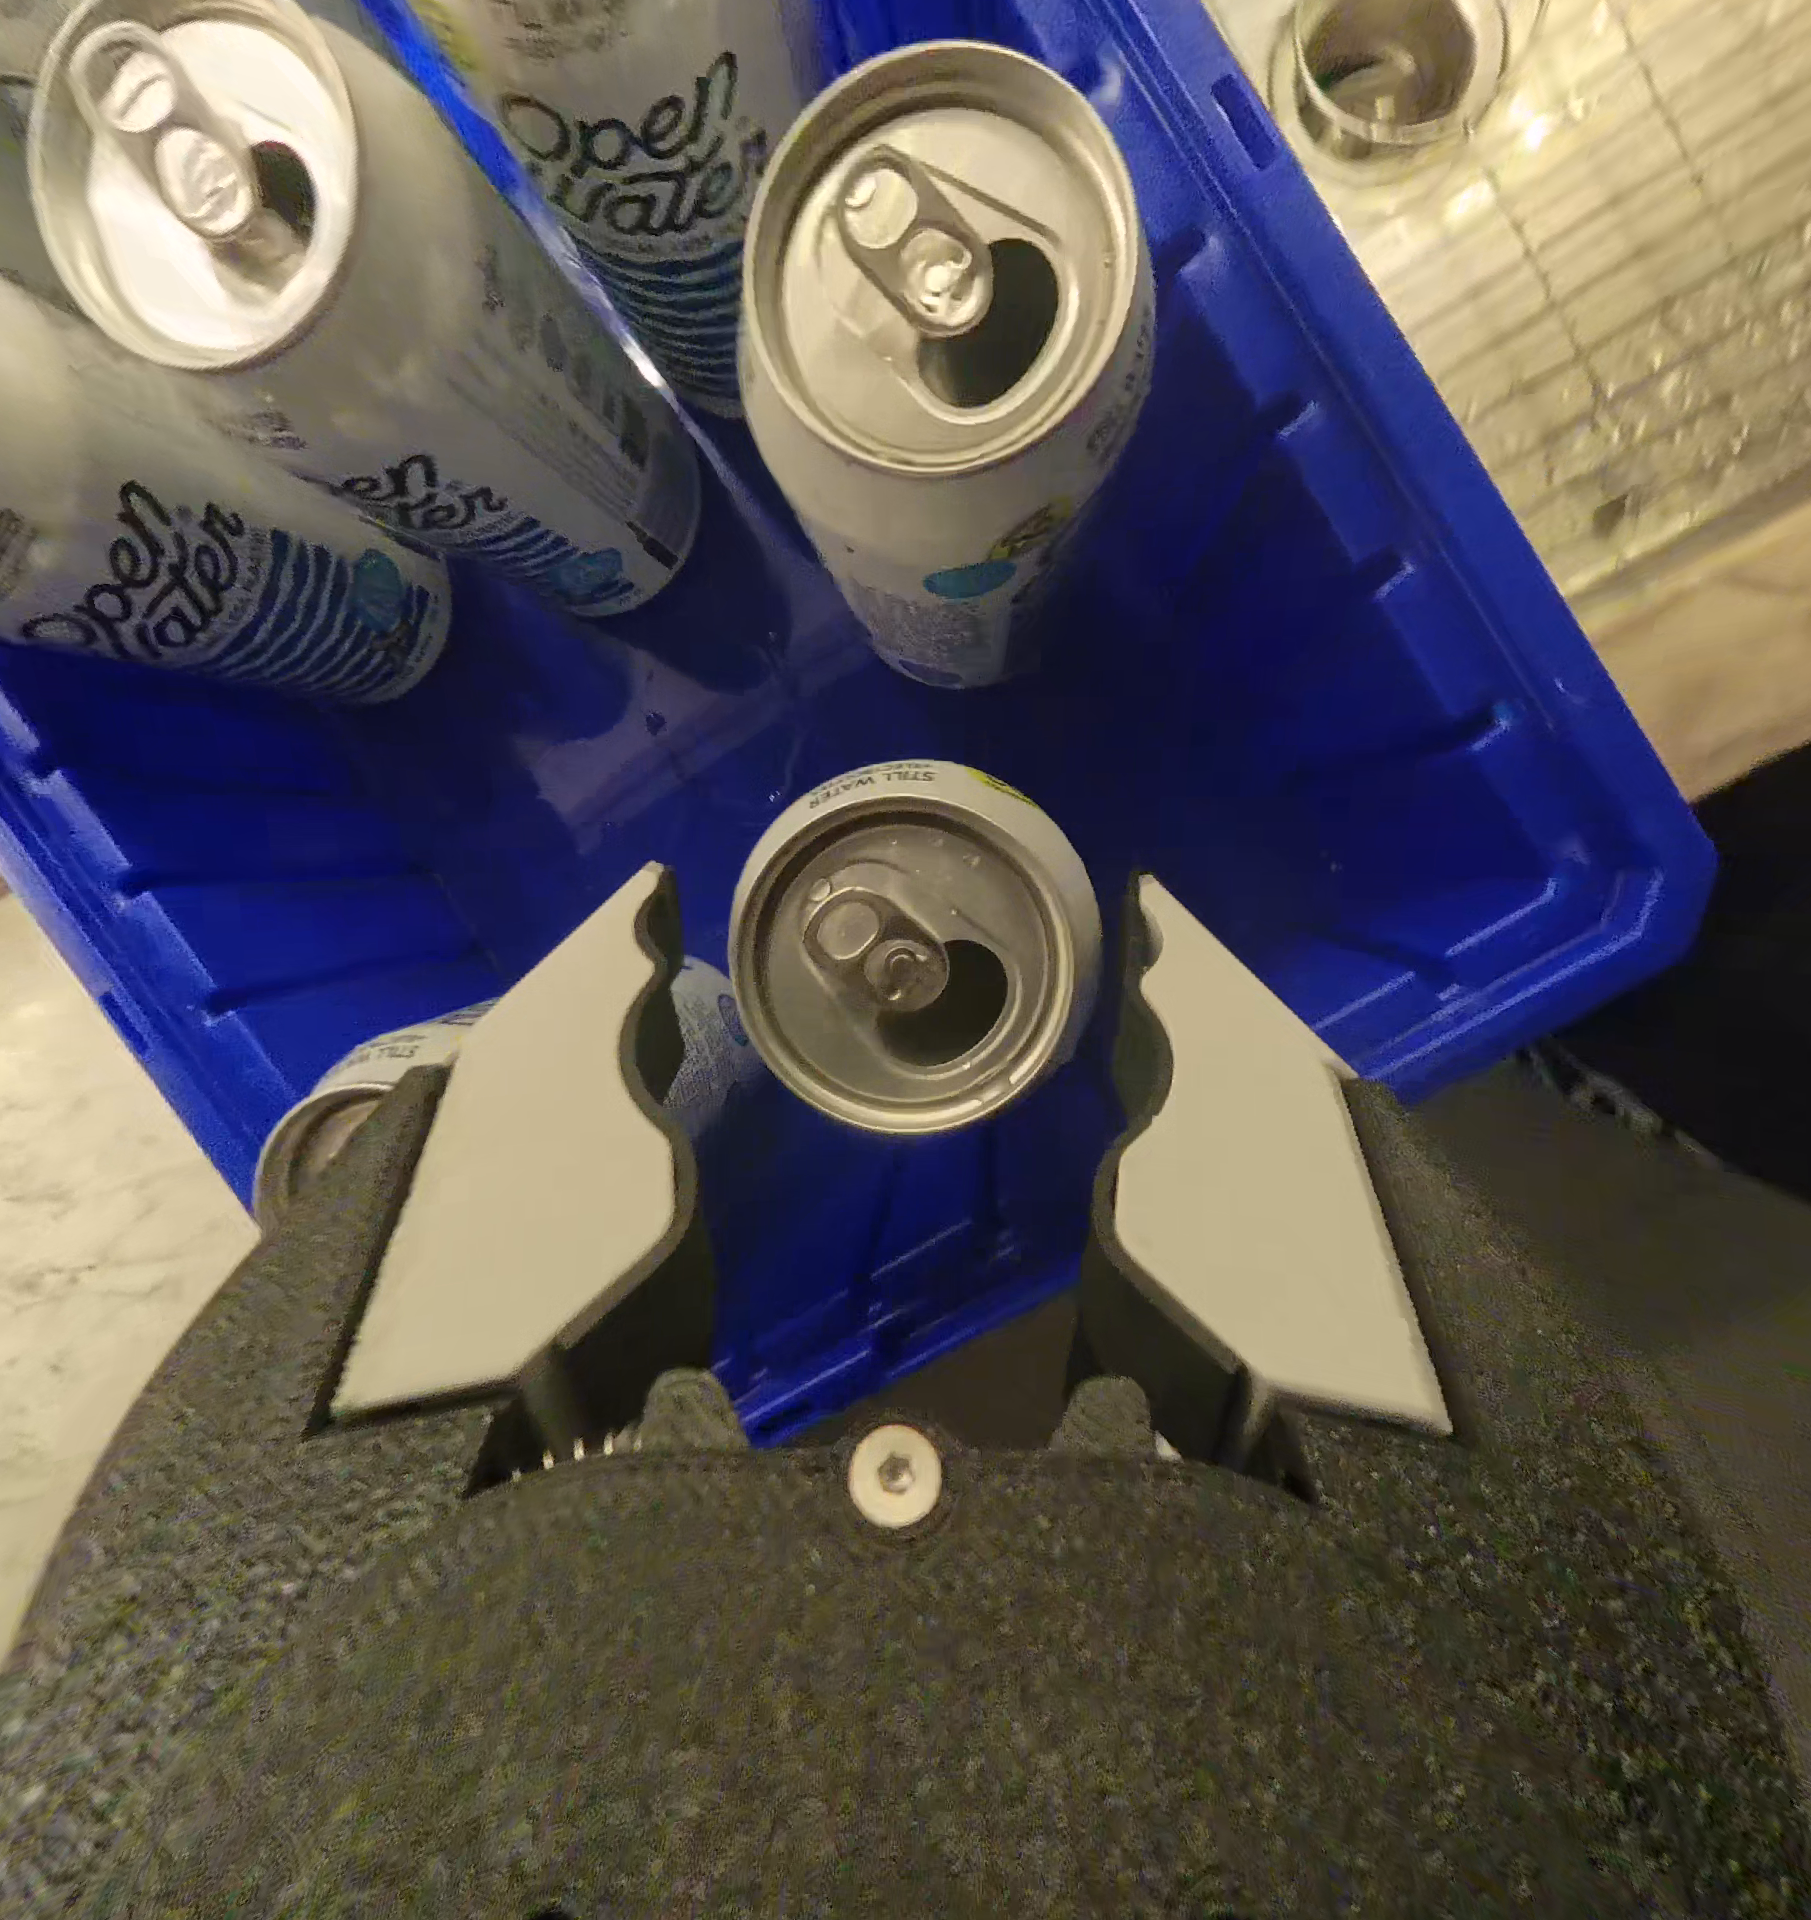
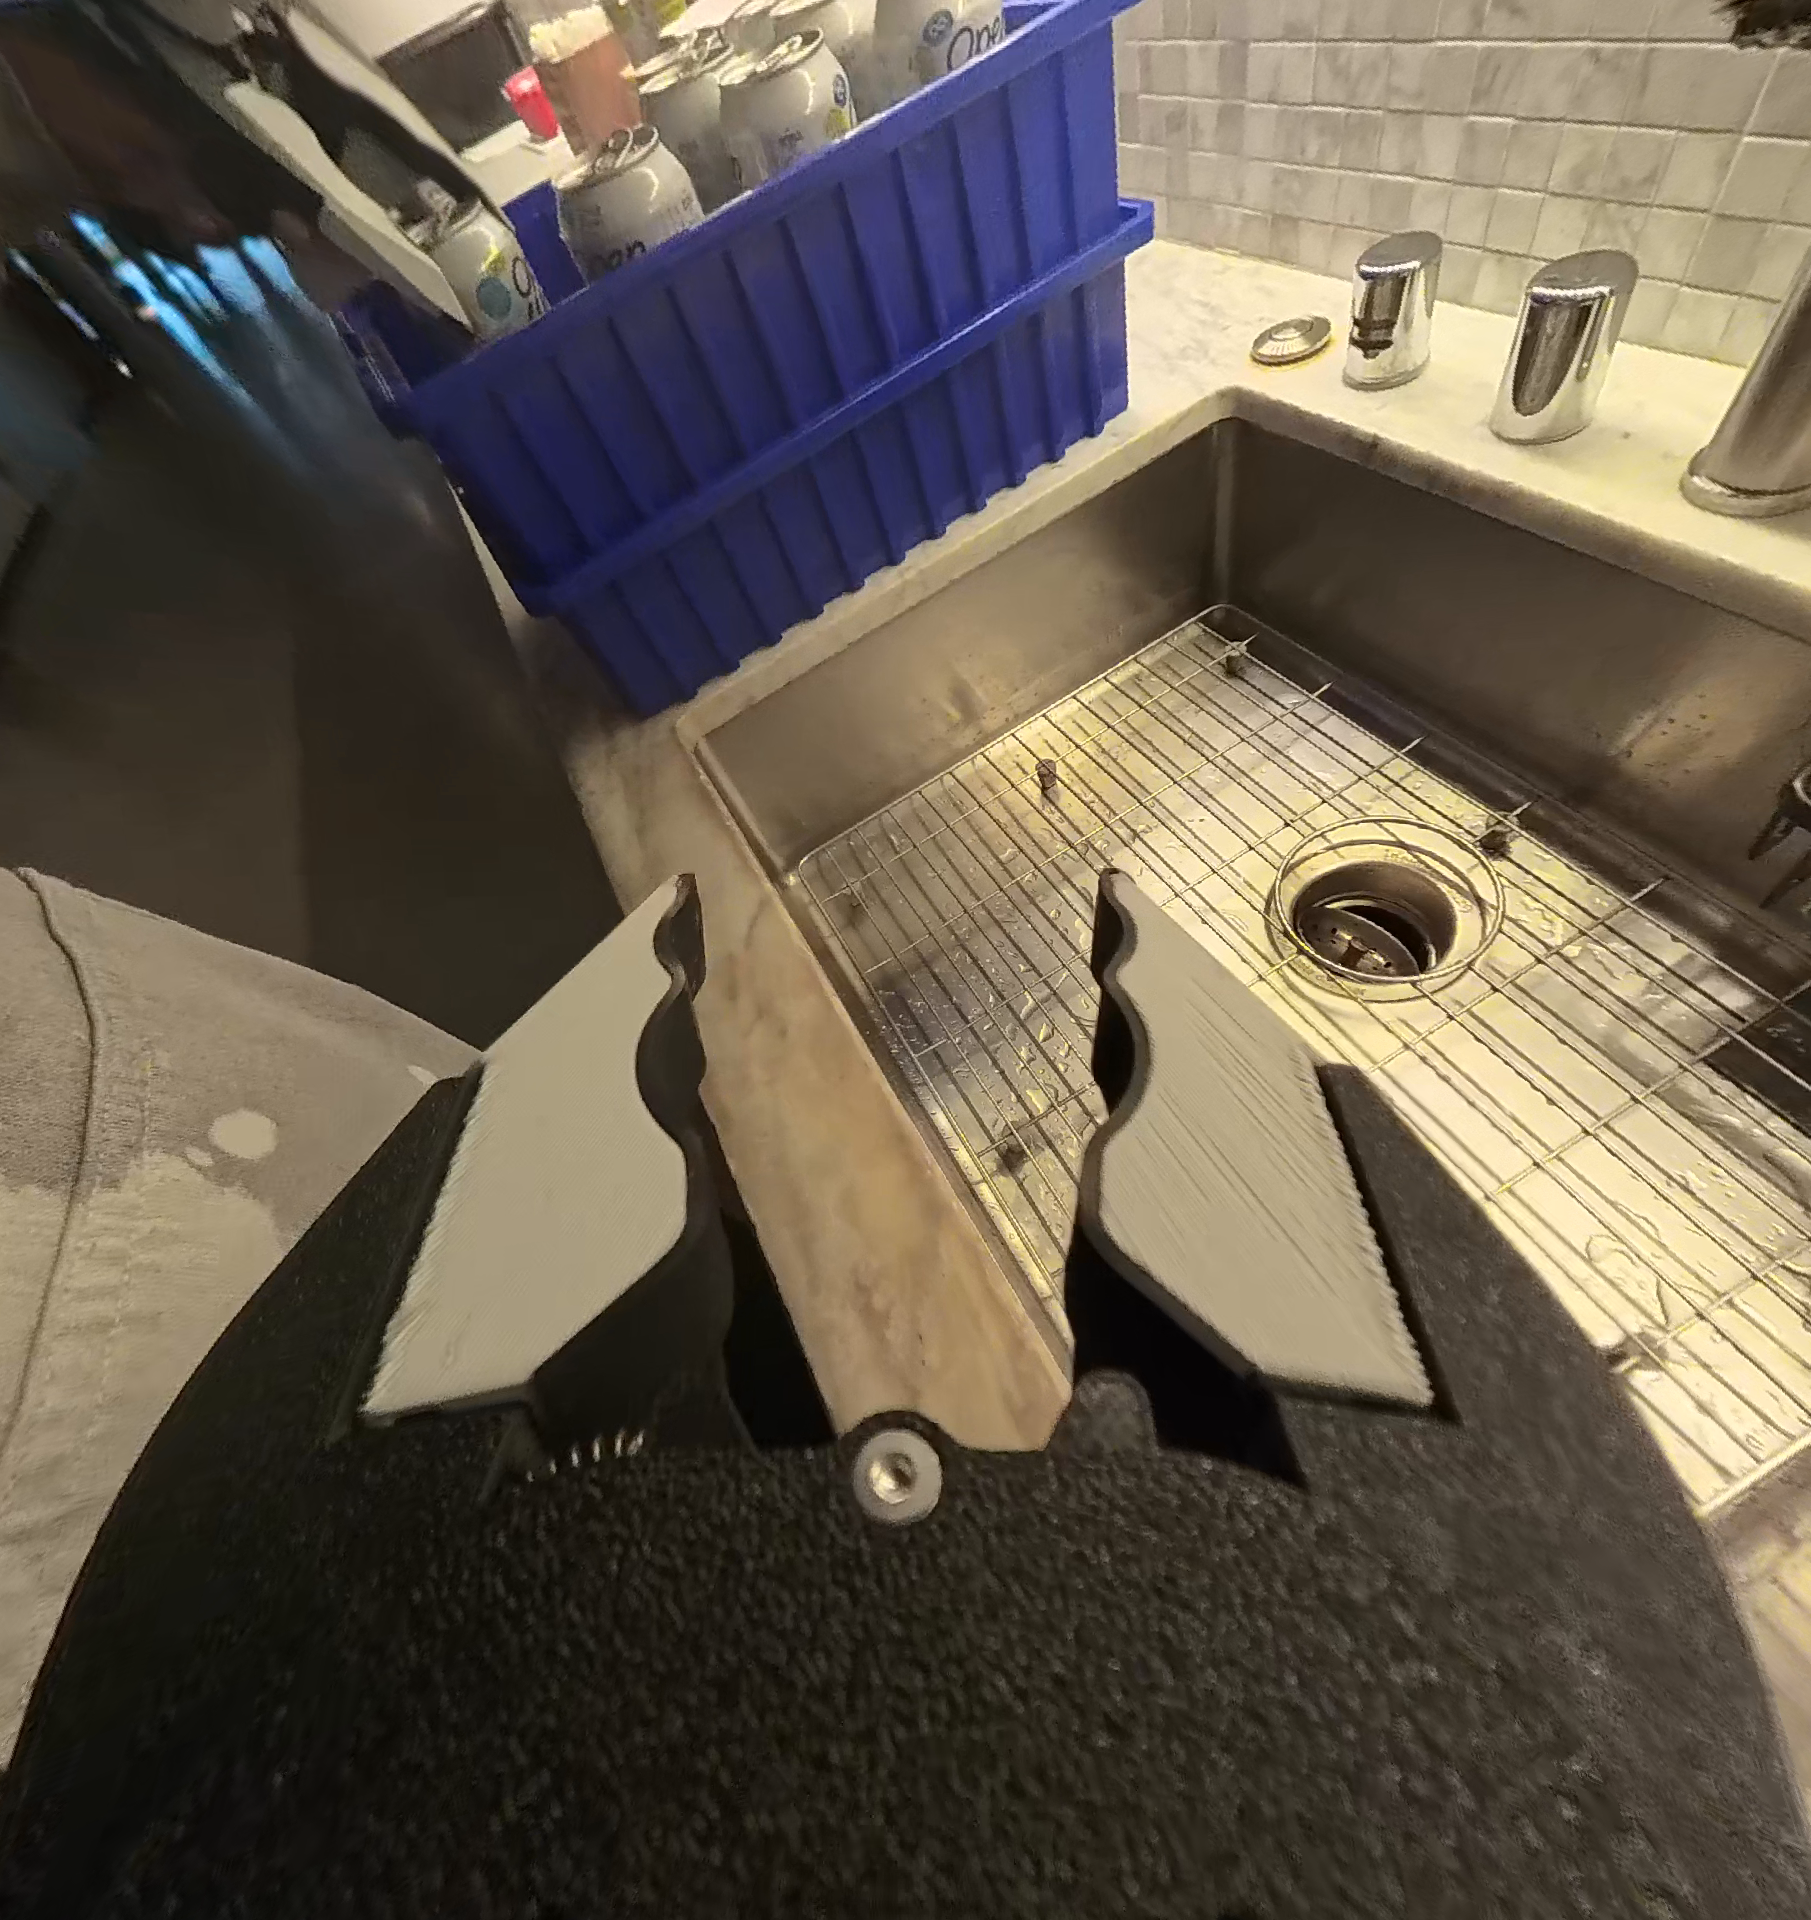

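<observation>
My left gripper (image 1: 901, 894) is open and points down into a blue plastic bin (image 1: 1400, 623). An upright opened silver can (image 1: 916, 966) stands between its fingers, with a gap on each side. Several more opened cans stand in the bin, one just beyond (image 1: 942, 260), another at the upper left (image 1: 184, 177), and one (image 1: 329, 1122) partly hidden behind the left finger. My right gripper (image 2: 896, 883) is open and empty. It hangs over the marble counter edge (image 2: 859, 1143) at the near-left corner of a steel sink (image 2: 1400, 561).
In the right wrist view two stacked blue bins (image 2: 776, 343) with cans (image 2: 620, 197) stand on the counter left of the sink. A wet wire grid (image 2: 1296, 1091) covers the sink floor around the drain (image 2: 1374, 925). A faucet (image 2: 1805, 343) and two chrome dispensers (image 2: 1561, 343) stand behind. A grey sleeve (image 2: 101, 1143) is at the left. The left gripper's tips are roughly 45 centimetres from the right gripper's.
</observation>
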Available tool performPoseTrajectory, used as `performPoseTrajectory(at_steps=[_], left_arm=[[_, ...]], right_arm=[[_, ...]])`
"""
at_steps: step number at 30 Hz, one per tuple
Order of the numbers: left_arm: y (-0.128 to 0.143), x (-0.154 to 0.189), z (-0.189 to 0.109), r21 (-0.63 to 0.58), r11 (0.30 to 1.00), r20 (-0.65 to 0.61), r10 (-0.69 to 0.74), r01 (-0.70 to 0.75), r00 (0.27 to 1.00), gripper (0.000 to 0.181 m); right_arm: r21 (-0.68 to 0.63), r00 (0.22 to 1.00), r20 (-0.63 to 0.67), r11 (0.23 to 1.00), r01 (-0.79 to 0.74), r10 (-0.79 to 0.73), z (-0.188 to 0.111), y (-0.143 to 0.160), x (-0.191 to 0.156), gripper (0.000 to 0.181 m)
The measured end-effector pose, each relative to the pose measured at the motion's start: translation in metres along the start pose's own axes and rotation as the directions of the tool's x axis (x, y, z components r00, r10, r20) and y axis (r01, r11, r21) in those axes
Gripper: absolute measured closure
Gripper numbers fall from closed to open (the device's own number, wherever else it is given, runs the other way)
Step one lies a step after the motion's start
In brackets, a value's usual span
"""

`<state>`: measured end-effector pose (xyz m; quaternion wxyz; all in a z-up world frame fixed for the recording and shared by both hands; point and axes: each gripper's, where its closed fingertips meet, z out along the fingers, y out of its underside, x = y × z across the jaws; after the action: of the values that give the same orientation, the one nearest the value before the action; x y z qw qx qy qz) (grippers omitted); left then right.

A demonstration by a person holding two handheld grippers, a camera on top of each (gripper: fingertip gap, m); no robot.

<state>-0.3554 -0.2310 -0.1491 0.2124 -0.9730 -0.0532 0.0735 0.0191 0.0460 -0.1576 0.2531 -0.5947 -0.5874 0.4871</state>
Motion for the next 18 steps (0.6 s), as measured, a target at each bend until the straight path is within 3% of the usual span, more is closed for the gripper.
performPoseTrajectory(at_steps=[4,8,14,18], left_arm=[[0.006,0.002,0.000,-0.158,0.984,-0.036,0.082,-0.087,0.996,0.109],[0.010,-0.008,-0.001,-0.255,0.953,-0.032,0.162,-0.165,0.986,0.109],[0.020,-0.025,-0.001,-0.301,0.939,-0.033,0.167,-0.169,0.985,0.108],[0.020,-0.026,0.001,-0.250,0.955,-0.041,0.156,-0.161,0.987,0.108]], right_arm=[[-0.009,1.000,0.006,1.000,0.008,-0.008,0.002,0.000,0.000,0.107],[-0.005,1.000,0.006,1.000,0.006,-0.006,0.000,0.000,0.001,0.107],[-0.002,1.000,-0.007,1.000,-0.005,0.005,-0.005,0.002,0.005,0.107],[0.002,1.000,-0.014,1.000,-0.007,0.007,-0.007,0.003,0.006,0.108]])
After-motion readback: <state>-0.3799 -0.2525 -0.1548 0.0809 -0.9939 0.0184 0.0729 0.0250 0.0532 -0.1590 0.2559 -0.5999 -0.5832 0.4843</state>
